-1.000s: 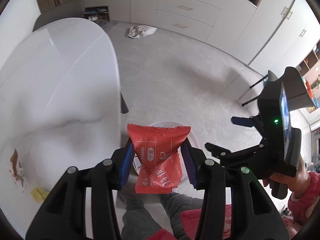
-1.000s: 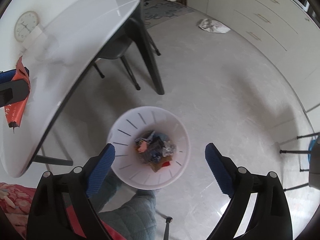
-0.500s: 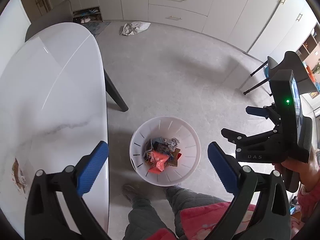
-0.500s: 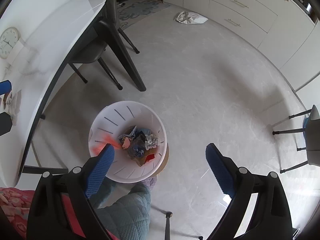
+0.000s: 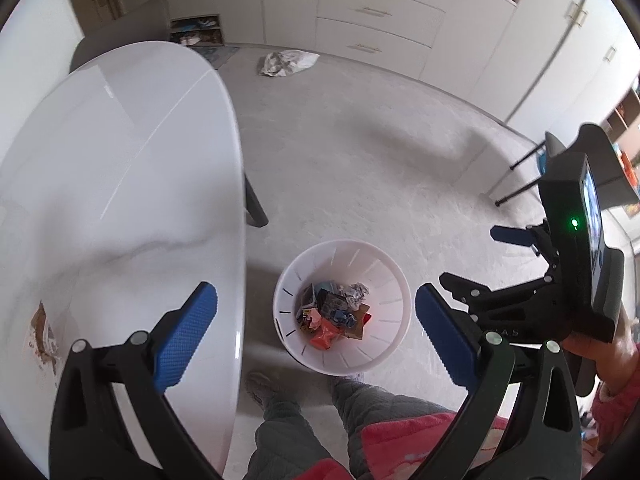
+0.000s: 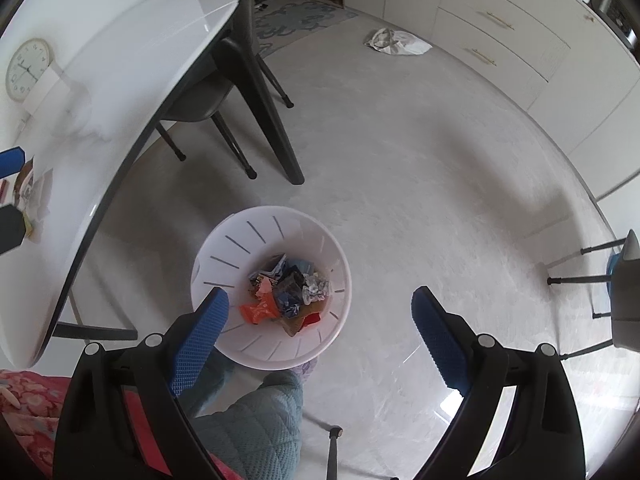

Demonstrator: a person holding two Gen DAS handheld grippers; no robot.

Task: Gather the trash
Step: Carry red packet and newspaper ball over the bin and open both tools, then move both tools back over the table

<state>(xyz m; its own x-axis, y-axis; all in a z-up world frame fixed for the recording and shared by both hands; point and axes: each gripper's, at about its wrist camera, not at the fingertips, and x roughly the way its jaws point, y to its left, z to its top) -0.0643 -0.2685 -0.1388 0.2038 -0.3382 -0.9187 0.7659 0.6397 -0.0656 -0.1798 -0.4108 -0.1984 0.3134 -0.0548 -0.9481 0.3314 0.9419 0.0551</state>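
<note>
Left gripper (image 5: 316, 322): blue-padded jaws spread wide, nothing between them, held above the white slotted plastic waste bin (image 5: 394, 280) on the grey floor. Right gripper (image 6: 320, 326): jaws also wide apart, nothing held, over the same bin. Red-orange snack wrapper (image 5: 325, 334) lies inside the bin on top of mixed crumpled trash (image 6: 298, 282). Glossy white oval table (image 5: 120, 184) stands beside the bin; torn paper scraps (image 5: 42, 334) lie near its edge.
</note>
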